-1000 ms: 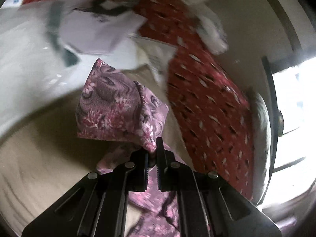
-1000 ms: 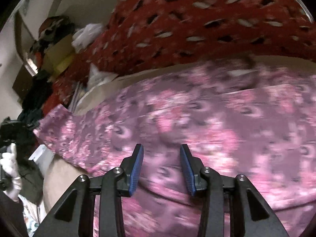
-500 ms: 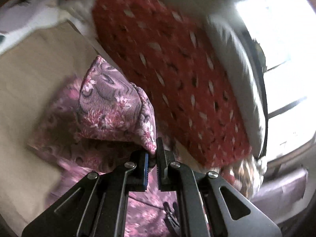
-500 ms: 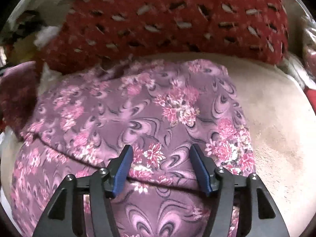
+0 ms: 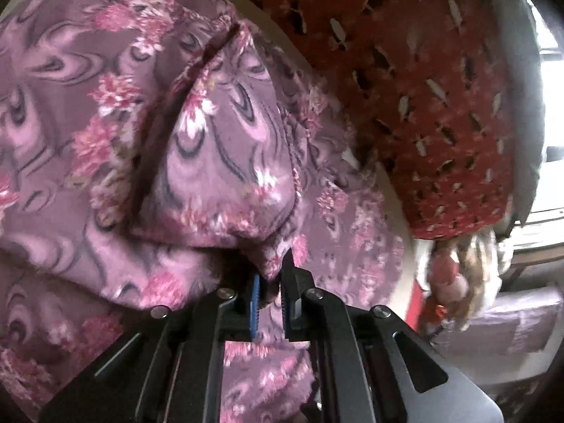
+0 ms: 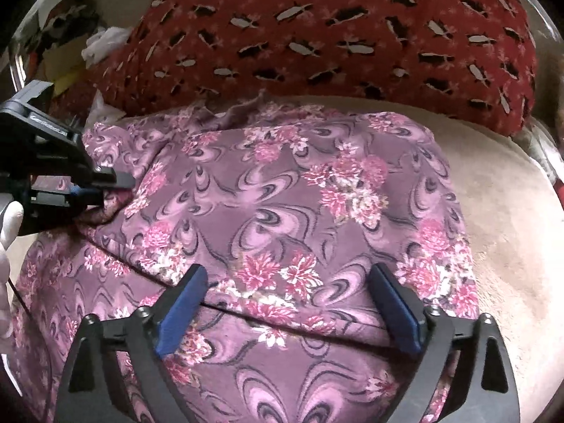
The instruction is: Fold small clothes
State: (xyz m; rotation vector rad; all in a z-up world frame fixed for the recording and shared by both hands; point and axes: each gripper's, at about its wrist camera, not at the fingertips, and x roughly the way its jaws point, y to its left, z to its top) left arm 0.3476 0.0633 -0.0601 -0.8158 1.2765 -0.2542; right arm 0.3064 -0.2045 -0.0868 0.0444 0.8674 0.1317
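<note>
Since a second ago, the left gripper (image 5: 270, 290) has carried a pinched corner of the purple floral garment (image 6: 292, 211) across and down onto the rest of the cloth, while the right gripper (image 6: 287, 303) has let go of the fabric.

The garment lies folded over on a beige bed cover (image 6: 511, 211), filling the middle of both views. The left gripper's jaws are starting to part, though they remain nearly together with the cloth corner clamped between them. Seen from the right wrist, that gripper enters at 9 o'clock, held by a hand in a white glove (image 6: 8, 232); pale lettering on its black body is too small to read. The right gripper's jaws are opening and stand wide apart above the folded edge, the blue pads (image 6: 183, 312) clear of the cloth.

A red blanket with light and dark leaf marks (image 6: 335, 28) borders the garment from 11 to 2 o'clock in the right wrist view. A heap of clutter (image 6: 70, 46), including white crumpled material, sits at 10 o'clock. In the left wrist view, bright window light (image 5: 551, 148) shows at 3 o'clock, and a blurred bundle of patterned fabric (image 5: 454, 282) hangs below the blanket's edge at 4 o'clock.
</note>
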